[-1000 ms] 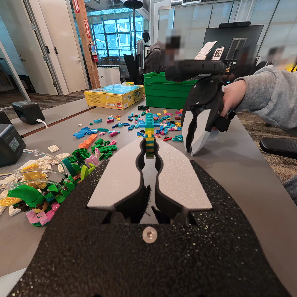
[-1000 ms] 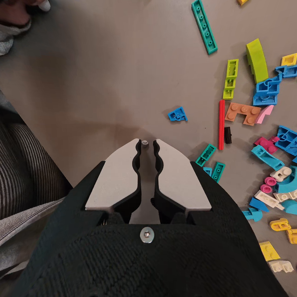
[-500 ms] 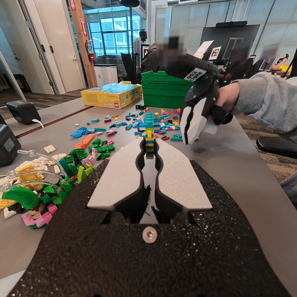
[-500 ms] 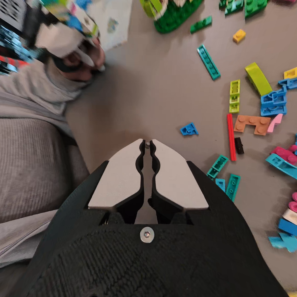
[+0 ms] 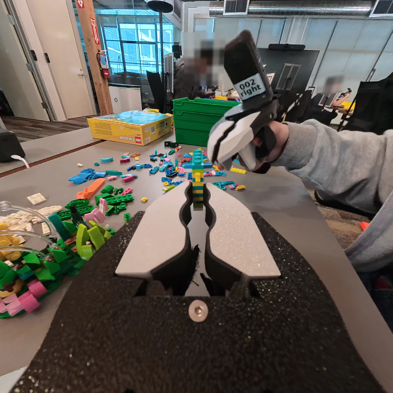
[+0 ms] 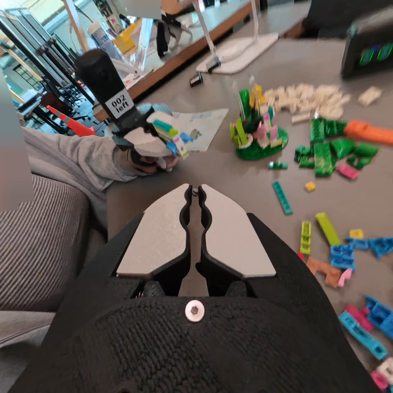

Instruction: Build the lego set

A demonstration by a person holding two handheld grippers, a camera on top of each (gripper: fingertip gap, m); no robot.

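The left gripper (image 5: 197, 191) had its fingers clenched on a striped brick stack (image 5: 197, 180), green, yellow and teal, standing upright out of the tips above the grey surface (image 5: 276, 204). Only the left wrist view gave that stack cleanly; from the right wrist view the same left gripper (image 6: 170, 144) was blurred, the stack a smear of colour beside the person's hand (image 6: 153, 163).

The right gripper (image 6: 194, 190) was pinched on a tiny grey round stud (image 6: 194, 191), caught right at the fingertips. That stud showed only in the right wrist view. In the left wrist view the right gripper (image 5: 214, 157) hung just right of the stack's top, fingers close together, nothing visible between them.

Beyond the stack lay a scatter of loose bricks (image 5: 148, 165), then a yellow box (image 5: 131, 127) and stacked green bins (image 5: 195, 119), seen from the left wrist only. Left of the stack sat the green garden build (image 5: 42, 255), and the right wrist view showed it whole (image 6: 261, 136), with an instruction booklet (image 6: 202, 127) beside it.
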